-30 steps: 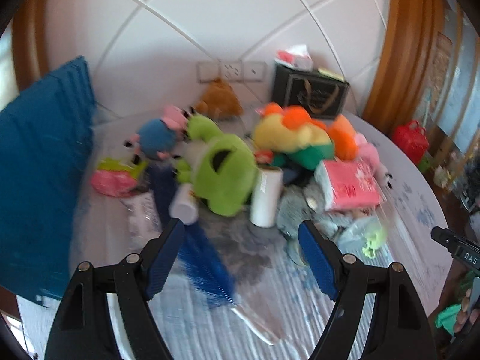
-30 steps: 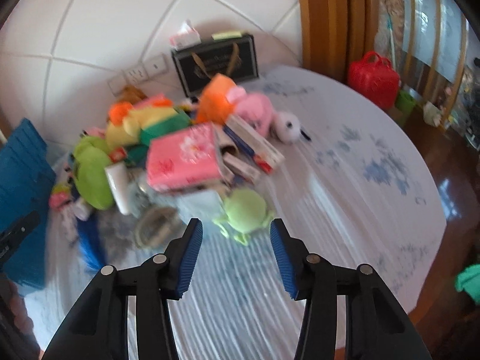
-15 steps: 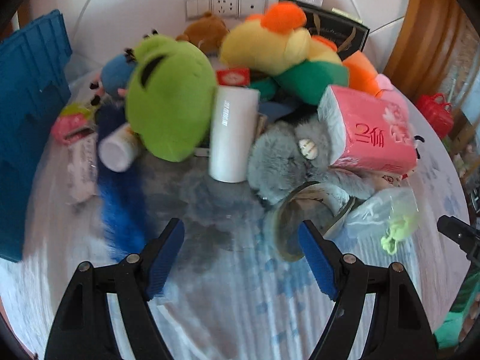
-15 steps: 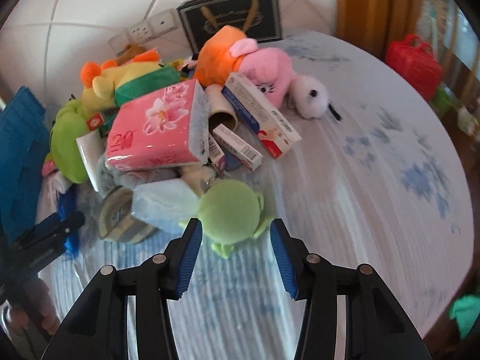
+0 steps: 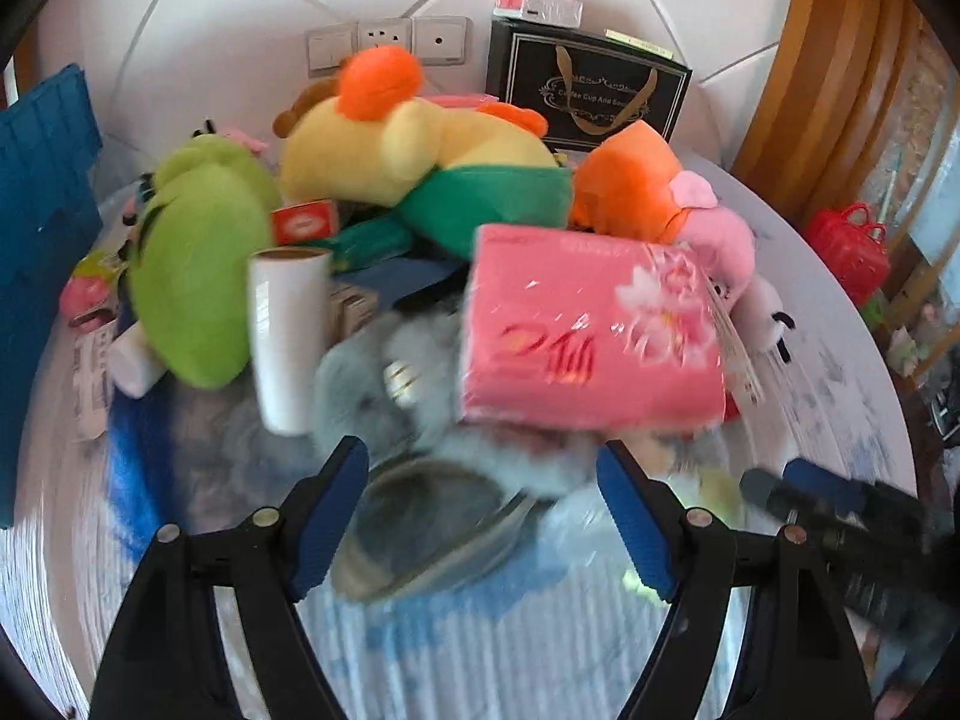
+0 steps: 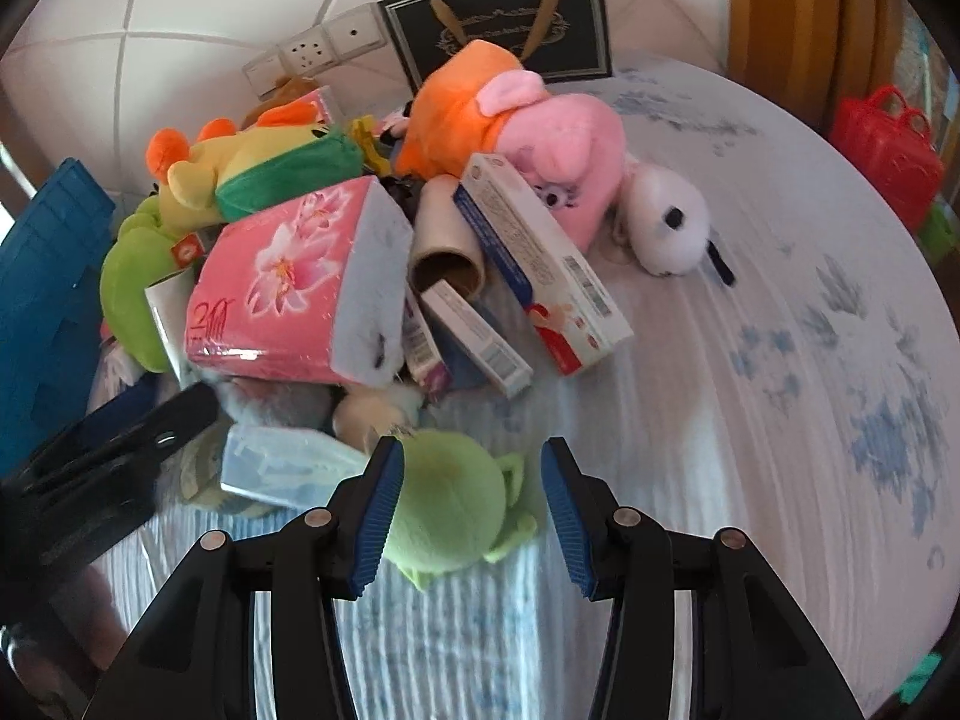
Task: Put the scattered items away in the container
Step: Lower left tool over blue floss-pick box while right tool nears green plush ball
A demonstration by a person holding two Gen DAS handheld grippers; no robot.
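A heap of toys and boxes lies on the round table. My right gripper (image 6: 471, 516) is open, its jaws around a small light-green plush (image 6: 447, 504), left pad touching it. My left gripper (image 5: 483, 516) is open, low over a round lidded tin (image 5: 420, 525) beside a grey fluffy toy (image 5: 384, 384). A pink tissue pack (image 5: 591, 330) (image 6: 282, 288) tops the heap, with a white roll (image 5: 288, 336) and a big green plush (image 5: 192, 276) to its left. The blue crate (image 5: 42, 228) (image 6: 42, 294) stands at the left edge.
Yellow-and-green plush (image 5: 420, 162), orange-pink pig plush (image 6: 516, 126), white dog toy (image 6: 666, 222), long boxes (image 6: 540, 270) and a cardboard tube (image 6: 447, 252) fill the heap. A black gift bag (image 6: 498, 18) stands against the wall. A red basket (image 6: 888, 150) stands beyond the table's right edge.
Both grippers have moved forward and down into the heap. The right jaws now straddle the light-green plush; the left has closed in on the tin and grey toy.
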